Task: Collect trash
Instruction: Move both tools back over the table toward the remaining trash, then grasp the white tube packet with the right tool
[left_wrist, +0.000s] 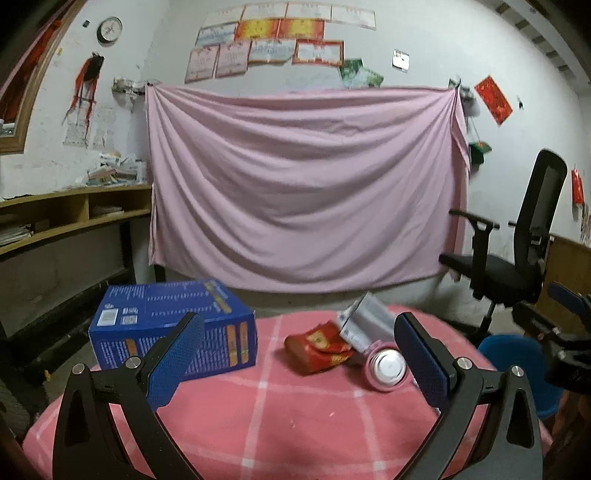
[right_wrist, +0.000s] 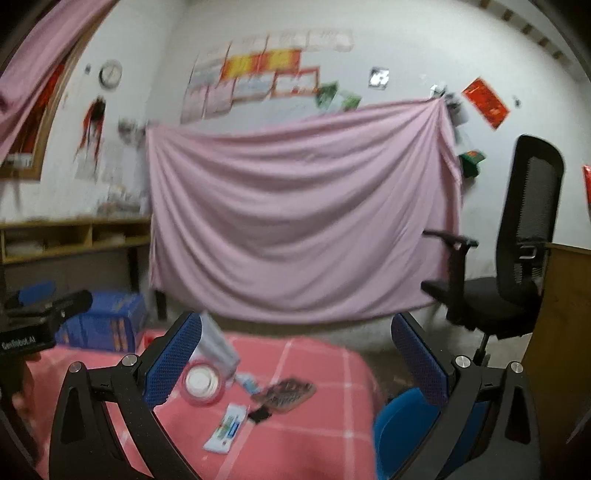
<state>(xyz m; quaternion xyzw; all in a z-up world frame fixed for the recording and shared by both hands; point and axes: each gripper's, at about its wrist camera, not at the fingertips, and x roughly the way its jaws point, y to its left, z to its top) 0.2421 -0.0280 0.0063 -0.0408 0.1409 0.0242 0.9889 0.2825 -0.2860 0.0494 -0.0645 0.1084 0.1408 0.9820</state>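
A pink can (left_wrist: 386, 367) lies on its side on the pink checked tablecloth (left_wrist: 280, 417), its silver end toward me. A crumpled red wrapper (left_wrist: 319, 347) and a silver-white packet (left_wrist: 364, 319) lie beside it. My left gripper (left_wrist: 299, 362) is open and empty, held above the table before this trash. In the right wrist view the can (right_wrist: 202, 382), a small white wrapper (right_wrist: 227, 428), a dark brown wrapper (right_wrist: 284, 395) and the silver-white packet (right_wrist: 218, 347) lie on the cloth. My right gripper (right_wrist: 297, 363) is open and empty above the table's right part.
A blue cardboard box (left_wrist: 173, 325) stands at the table's left; it also shows in the right wrist view (right_wrist: 107, 321). A blue bin (right_wrist: 413, 428) sits below the table's right edge. A black office chair (left_wrist: 517, 236) stands at the right, a wooden shelf (left_wrist: 74, 214) at the left.
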